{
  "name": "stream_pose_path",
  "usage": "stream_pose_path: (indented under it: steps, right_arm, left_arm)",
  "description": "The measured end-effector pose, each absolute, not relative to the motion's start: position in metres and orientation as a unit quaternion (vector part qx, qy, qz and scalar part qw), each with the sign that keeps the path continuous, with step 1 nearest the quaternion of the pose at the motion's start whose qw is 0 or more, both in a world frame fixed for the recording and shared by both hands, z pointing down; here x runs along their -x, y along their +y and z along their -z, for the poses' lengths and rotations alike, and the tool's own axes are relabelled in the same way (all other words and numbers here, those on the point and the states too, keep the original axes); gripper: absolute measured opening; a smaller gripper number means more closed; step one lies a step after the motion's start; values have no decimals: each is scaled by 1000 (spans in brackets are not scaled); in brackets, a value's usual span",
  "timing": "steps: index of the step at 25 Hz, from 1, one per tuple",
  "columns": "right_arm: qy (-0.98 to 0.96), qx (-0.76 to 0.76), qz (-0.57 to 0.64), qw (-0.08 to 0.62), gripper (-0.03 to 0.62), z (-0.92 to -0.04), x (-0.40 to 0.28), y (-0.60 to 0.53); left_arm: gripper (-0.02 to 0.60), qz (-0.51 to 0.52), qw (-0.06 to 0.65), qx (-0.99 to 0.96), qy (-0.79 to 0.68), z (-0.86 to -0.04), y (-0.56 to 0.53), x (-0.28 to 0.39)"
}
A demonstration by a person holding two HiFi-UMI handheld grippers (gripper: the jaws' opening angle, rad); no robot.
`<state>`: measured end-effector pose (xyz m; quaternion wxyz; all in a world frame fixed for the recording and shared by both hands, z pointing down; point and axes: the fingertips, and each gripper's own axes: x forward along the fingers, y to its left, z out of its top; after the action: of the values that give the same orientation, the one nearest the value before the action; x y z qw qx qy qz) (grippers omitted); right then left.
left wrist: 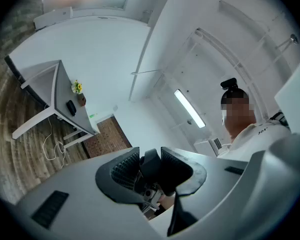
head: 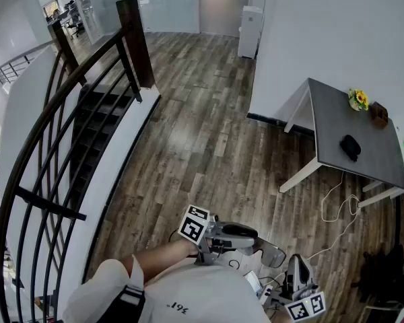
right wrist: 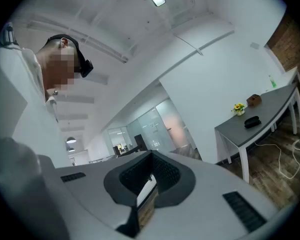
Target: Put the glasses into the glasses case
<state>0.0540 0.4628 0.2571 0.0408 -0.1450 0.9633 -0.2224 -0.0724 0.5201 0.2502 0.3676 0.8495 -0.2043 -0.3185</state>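
Note:
The black glasses case (head: pixel 350 147) lies on a grey table (head: pixel 333 116) far ahead at the right, well away from both grippers. It also shows small in the left gripper view, the case (left wrist: pixel 71 107), and in the right gripper view, the case (right wrist: pixel 252 121). My left gripper (head: pixel 256 238) is held close to the person's body, shut on the glasses (head: pixel 273 253); a clear lens sticks out past its tip. A dark part of the glasses (left wrist: pixel 151 165) sits pinched between the ribbed pads. My right gripper (head: pixel 297 261) is low at the right, shut and empty, its pads (right wrist: pixel 160 176) closed together.
The table also carries a small pot of yellow flowers (head: pixel 357 99) and a brown box (head: pixel 379 115). A white cable (head: pixel 337 204) loops on the wooden floor by the table leg. A stair railing (head: pixel 60 153) runs along the left. A white cabinet (head: pixel 250 31) stands at the far wall.

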Motion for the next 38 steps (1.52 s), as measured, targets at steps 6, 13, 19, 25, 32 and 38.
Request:
stream_pose_path:
  steps: [6, 13, 19, 25, 32, 38]
  right_arm:
    - [968, 151, 199, 25, 9, -258, -47, 462]
    - [984, 132, 119, -35, 9, -258, -28, 472]
    - [993, 70, -58, -73, 102, -220, -2, 512]
    - [984, 78, -125, -104, 276, -192, 4, 499]
    - [945, -3, -216, -246, 327, -220, 26, 518]
    - [931, -26, -203, -303, 327, -241, 34, 516]
  left_arm:
    - [143, 321, 368, -847, -210, -251, 525, 77]
    - [143, 328, 361, -845, -220, -247, 528, 88]
    - [143, 328, 324, -855, -236, -224, 553, 117]
    - [143, 309, 326, -863, -229, -215, 510, 116]
    - [143, 265, 342, -879, -201, -222, 501, 94]
    - [143, 248, 355, -886, -165, -219, 493, 86]
